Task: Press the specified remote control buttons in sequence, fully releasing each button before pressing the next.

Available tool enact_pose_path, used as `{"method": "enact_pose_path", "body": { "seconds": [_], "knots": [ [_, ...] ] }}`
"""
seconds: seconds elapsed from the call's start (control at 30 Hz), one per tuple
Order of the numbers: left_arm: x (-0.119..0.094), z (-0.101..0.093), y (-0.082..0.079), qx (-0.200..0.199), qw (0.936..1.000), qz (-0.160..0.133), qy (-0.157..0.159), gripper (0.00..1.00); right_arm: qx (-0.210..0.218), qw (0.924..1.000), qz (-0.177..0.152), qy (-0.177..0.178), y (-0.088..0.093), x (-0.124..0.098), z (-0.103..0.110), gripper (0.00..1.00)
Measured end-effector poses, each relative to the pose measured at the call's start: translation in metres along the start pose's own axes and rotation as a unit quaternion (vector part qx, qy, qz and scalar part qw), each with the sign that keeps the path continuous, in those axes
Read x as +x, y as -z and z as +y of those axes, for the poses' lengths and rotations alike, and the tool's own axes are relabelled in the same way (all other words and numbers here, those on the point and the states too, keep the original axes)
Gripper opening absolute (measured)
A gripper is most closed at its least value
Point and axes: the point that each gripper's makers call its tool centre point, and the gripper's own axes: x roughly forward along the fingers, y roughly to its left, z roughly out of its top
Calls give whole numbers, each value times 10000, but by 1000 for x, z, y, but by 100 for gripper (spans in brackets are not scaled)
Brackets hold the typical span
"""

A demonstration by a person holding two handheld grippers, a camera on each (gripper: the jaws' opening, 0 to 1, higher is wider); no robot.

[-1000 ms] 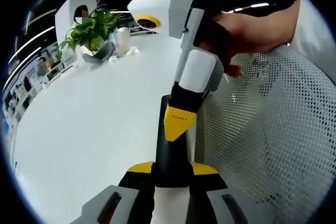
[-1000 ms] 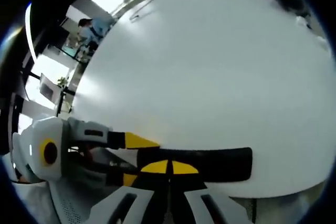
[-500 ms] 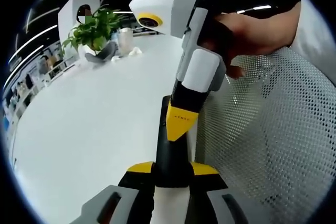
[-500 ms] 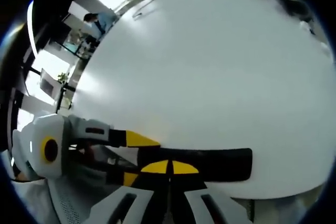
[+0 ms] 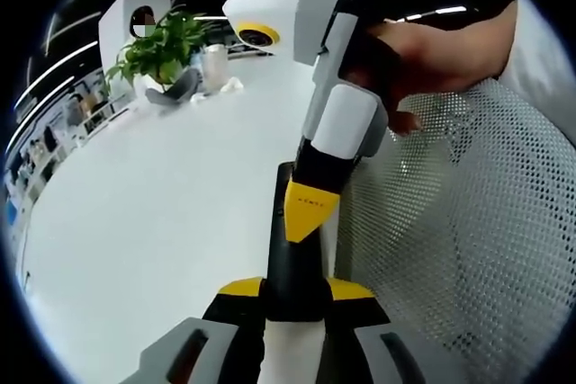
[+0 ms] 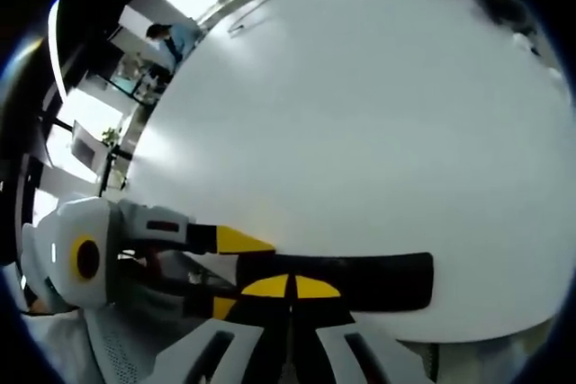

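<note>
Lying at the near edge of the white table (image 5: 162,213): black remote control (image 5: 293,249), long axis running straight away from the left gripper (image 5: 293,292), whose yellow-tipped jaws are clamping its near end. Pressing down onto its top face: right gripper (image 5: 306,213), jaws together, shown closed too in its own view (image 6: 290,287), crossing the remote (image 6: 360,278). Standing far across the table: potted plant (image 5: 157,51).

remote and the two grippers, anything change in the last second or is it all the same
Nothing visibly changed. The left gripper stays shut on the black remote at the table edge, and the right gripper keeps its closed yellow tip on the remote's face. Only slight camera wobble.
</note>
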Motion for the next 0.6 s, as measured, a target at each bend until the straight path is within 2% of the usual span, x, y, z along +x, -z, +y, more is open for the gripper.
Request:
{"method": "enact_pose_path", "body": {
  "seconds": [0.13, 0.2, 0.27, 0.3, 0.37, 0.4, 0.47, 0.5, 0.6],
  "knots": [
    [0, 0, 0, -99, 9999, 49, -30, 24, 187, 9998, -21, -96, -1, -3, -1, 0],
    [1, 0, -1, -134, 9999, 77, -44, 24, 219, 9995, -137, -186, -5, -7, 3, 0],
    [1, 0, -1, -145, 9998, 108, -60, 24, 195, 9981, -482, -339, -16, -16, 9, 0],
    [1, 0, -1, -151, 9998, 119, -66, 24, 190, 9978, -529, -349, -17, -18, 9, 0],
    [1, 1, -1, -160, 9998, 128, -89, 24, 78, 9944, -1012, -289, -30, -36, 7, 0],
    [1, 1, -1, -164, 9997, 127, -94, 24, 60, 9913, -1287, -273, -38, -46, 6, 0],
    [1, 1, -1, -214, 9996, 121, -136, 24, -15, 9860, -1632, -338, -45, -60, 6, 0],
    [2, 1, -1, -230, 9996, 122, -149, 24, 8, 9799, -1937, -472, -51, -73, 8, 0],
    [2, 1, -1, -238, 9994, 120, -197, 24, 17, 9723, -2295, -434, -56, -93, 4, 0]
  ]
}}
